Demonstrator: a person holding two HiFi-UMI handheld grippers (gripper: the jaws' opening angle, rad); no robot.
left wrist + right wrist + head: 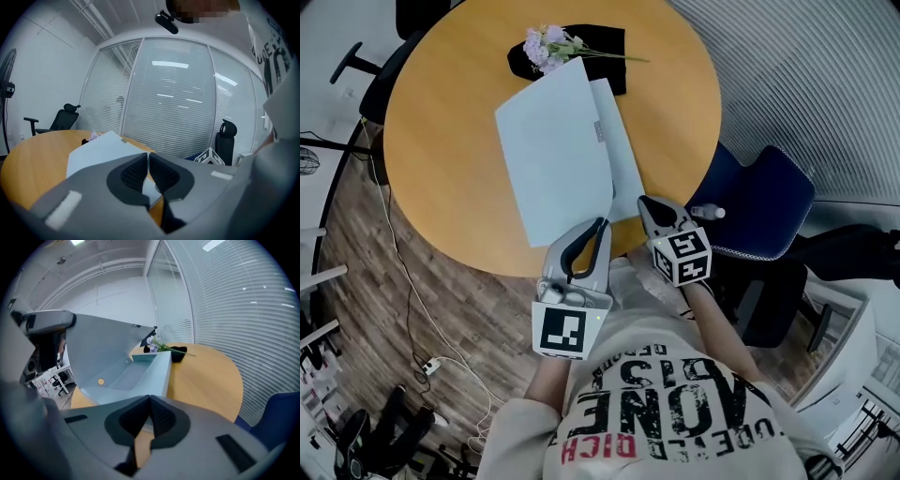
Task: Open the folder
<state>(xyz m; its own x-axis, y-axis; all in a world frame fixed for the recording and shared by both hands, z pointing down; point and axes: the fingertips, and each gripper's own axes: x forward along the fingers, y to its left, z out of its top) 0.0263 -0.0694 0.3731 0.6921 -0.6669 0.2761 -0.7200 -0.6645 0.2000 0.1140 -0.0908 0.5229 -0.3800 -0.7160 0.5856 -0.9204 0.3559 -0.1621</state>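
folder (558, 150) | left gripper (602, 223) fingers clamp its lid | right gripper (643, 200) fingers together at its base | interior only in right gripper view

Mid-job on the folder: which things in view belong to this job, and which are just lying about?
Part of the job:
folder, cover lifted
left gripper, jaws shut on the cover's edge
right gripper, jaws shut on the folder's lower half

Lying about:
purple flowers
black item under them
small bottle on the blue chair
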